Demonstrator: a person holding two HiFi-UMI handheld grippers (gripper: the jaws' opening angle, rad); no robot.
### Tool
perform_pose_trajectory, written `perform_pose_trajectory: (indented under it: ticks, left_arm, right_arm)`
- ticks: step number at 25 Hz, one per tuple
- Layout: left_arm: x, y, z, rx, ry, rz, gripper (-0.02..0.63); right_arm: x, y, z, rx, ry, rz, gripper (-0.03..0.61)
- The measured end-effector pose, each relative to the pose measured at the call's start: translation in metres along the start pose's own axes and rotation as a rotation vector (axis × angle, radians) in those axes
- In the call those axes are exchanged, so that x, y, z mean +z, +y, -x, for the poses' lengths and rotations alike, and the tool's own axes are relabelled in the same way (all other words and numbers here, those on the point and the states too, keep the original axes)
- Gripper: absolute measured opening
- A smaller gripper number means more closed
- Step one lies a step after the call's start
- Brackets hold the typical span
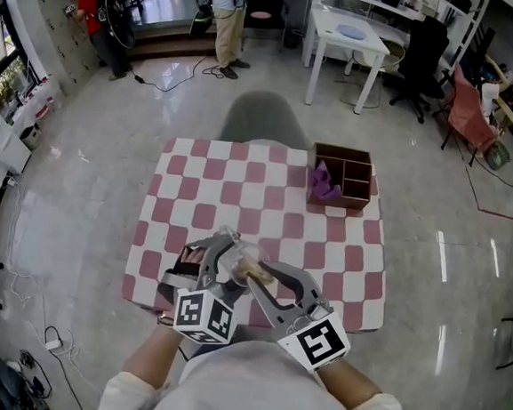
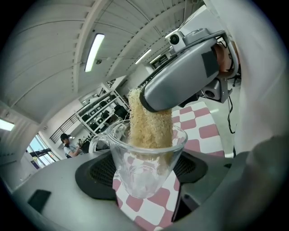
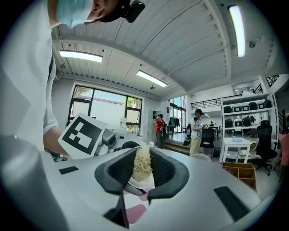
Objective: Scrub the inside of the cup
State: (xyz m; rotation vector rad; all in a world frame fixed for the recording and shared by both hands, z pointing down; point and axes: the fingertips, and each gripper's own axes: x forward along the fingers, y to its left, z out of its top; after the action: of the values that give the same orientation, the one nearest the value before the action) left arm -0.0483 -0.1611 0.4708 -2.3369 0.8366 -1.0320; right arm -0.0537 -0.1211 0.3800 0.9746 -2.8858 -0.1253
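Above a pink-and-white checkered table [image 1: 264,218], the left gripper [image 2: 146,173] pinched a clear, tapered glass cup [image 2: 140,187] between its dark pads. The right gripper [image 3: 142,173] clamped a coarse, fibrous tan scrubber [image 2: 149,124], whose lower end sat inside the cup.

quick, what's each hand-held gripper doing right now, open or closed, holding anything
left hand-held gripper: closed on the glass cup
right hand-held gripper: closed on the loofah scrubber, whose end sits inside the cup
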Motion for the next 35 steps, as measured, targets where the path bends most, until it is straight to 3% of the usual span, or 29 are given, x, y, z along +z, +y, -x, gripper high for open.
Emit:
perform_pose_trajectory:
  ticks: [6, 9, 12, 18, 26, 30, 35]
  left_arm:
    - [0.005, -0.010, -0.003, -0.013, -0.006, -0.040, 0.364]
    - [0.004, -0.011, -0.003, -0.011, -0.005, -0.052, 0.364]
    - [0.001, -0.011, -0.003, -0.011, 0.002, -0.056, 0.364]
    - [0.002, -0.018, -0.005, -0.028, -0.002, -0.070, 0.364]
    - [0.001, -0.020, -0.004, -0.031, -0.013, -0.070, 0.364]
    - [-0.004, -0.015, -0.002, -0.020, -0.001, -0.058, 0.364]
    - [-0.004, -0.019, -0.001, -0.026, -0.004, -0.055, 0.364]
  right_arm:
    - [0.008, -0.007, 0.000, -0.040, -0.031, -0.002, 0.104]
    - [-0.001, -0.016, 0.004, -0.068, 0.009, -0.002, 0.104]
    - [-0.012, -0.010, 0.008, -0.051, 0.051, -0.010, 0.104]
    - [-0.005, 0.006, 0.002, -0.015, 0.025, -0.015, 0.104]
    - [-0.014, -0.013, 0.003, -0.080, 0.055, -0.040, 0.104]
    - [-0.029, -0.005, 0.006, -0.058, 0.100, -0.074, 0.104]
    - [-0.011, 0.007, -0.001, -0.025, 0.020, -0.089, 0.104]
